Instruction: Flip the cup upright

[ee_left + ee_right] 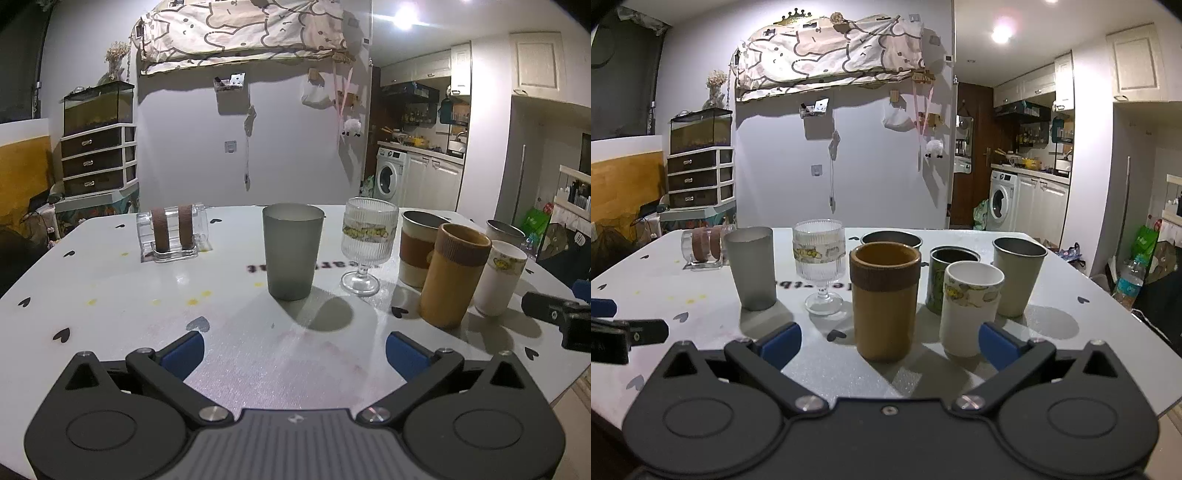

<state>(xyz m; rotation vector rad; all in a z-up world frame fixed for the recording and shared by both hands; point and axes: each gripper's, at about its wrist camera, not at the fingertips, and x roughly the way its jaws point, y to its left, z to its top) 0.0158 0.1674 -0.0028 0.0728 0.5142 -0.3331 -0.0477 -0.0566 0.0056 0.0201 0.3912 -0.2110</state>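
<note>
A frosted grey cup [292, 251] stands upright on the white table [110, 280], straight ahead of my left gripper [294, 350], which is open and empty, well short of it. The same cup stands at the left in the right wrist view [752, 268]. My right gripper [889, 345] is open and empty, close in front of an upright tan cup [884, 300] and a white paper cup [968, 308]. A clear mug with brown bands [173, 232] lies on its side at the table's far left.
Upright beside the grey cup stand a ribbed stemmed glass [368, 245], a brown-banded cup [421, 249], the tan cup [452, 275], the white cup [496, 277], and metal cups [1017, 275] behind. The right gripper's tip [557, 319] shows at the right edge.
</note>
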